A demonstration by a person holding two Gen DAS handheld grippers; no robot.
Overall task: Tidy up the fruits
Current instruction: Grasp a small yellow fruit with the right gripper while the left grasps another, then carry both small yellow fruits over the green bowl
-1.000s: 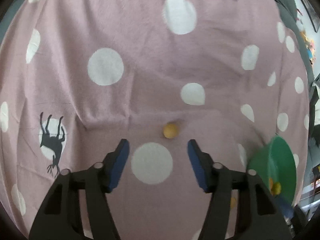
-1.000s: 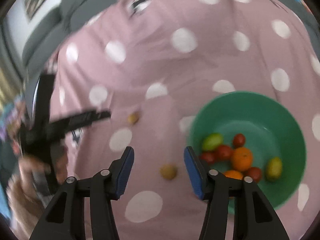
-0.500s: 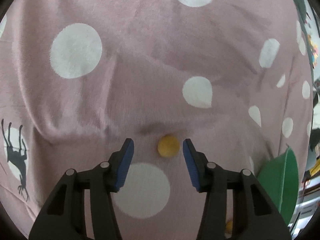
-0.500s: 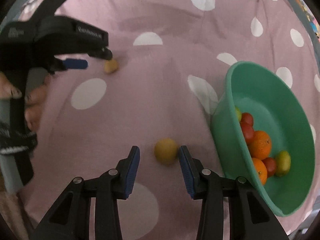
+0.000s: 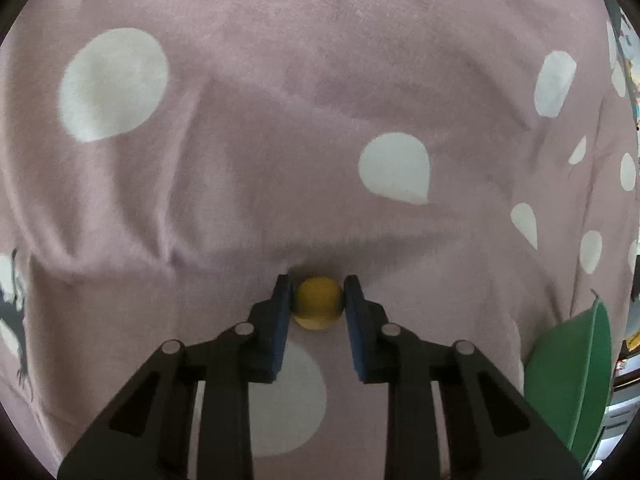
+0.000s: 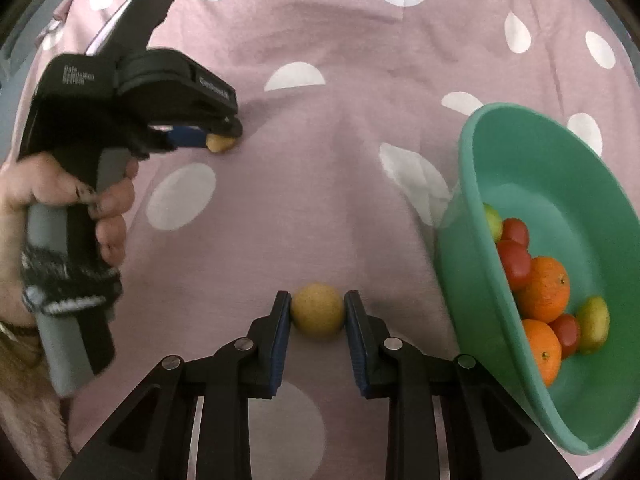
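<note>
Pink polka-dot cloth (image 5: 304, 128) bears two small yellow round fruits (image 5: 318, 303), one clamped in each gripper (image 6: 317, 312), ready for lifting toward the green plastic bowl (image 6: 472, 216) at three o'clock.

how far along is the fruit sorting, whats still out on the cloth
Done: oranges, red and green fruits already sit in the green bowl. In hand: the left gripper is shut on a small yellow fruit, and the right gripper is shut on another yellow fruit. Left: both still rest on the cloth; lift them into the bowl.
</note>
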